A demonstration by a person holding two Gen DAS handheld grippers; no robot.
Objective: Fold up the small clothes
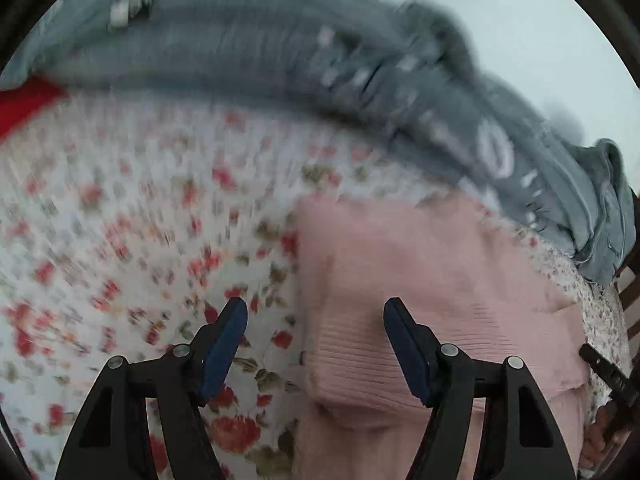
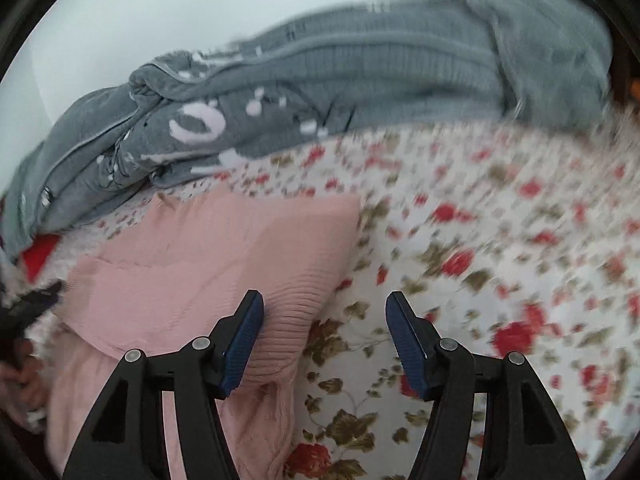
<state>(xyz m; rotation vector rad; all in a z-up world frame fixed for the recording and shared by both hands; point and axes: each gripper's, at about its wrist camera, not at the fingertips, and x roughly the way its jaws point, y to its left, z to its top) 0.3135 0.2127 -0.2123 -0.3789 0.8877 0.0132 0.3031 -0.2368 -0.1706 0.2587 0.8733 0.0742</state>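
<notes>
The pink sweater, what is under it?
Under the pink sweater lies a white bedsheet with red flowers, showing all around its edges. Behind it sits a grey blanket. Whatever is directly beneath the sweater's middle is covered, so I cannot see it.

Soft even daylight, heavy motion blur across both views, fisheye bending and dark vignette at edges

Pink ribbed knit garment (image 1: 420, 280) (image 2: 208, 264), folded, flat on bed.
</notes>
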